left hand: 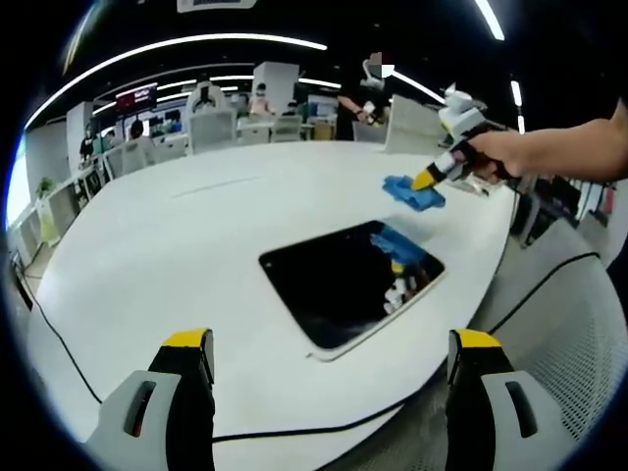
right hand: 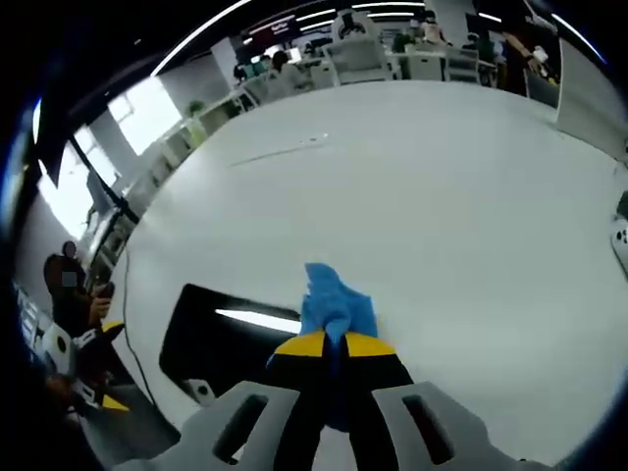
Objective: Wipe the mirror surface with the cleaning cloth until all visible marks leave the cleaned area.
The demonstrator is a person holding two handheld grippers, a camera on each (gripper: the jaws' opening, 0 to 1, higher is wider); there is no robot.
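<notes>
From my left gripper view, my left gripper (left hand: 324, 378) sits at six o'clock with its yellow-tipped jaws spread wide and nothing between them, above the near edge of the white table (left hand: 177, 245). Just ahead of it, toward the centre, the mirror (left hand: 348, 280) lies flat on the table, dark, with a blue reflection near its two o'clock corner. Beyond that corner, at about one o'clock, my right gripper (left hand: 428, 180) presses the blue cleaning cloth (left hand: 412, 192) onto the table, just beside the mirror but off it, as far as I can tell. In my right gripper view the right gripper (right hand: 334, 345) is at six o'clock, jaws clenched on the cloth (right hand: 336, 302), which bunches up past the tips; the mirror (right hand: 221, 339) lies at eight o'clock. I cannot make out marks on the glass at this blur.
</notes>
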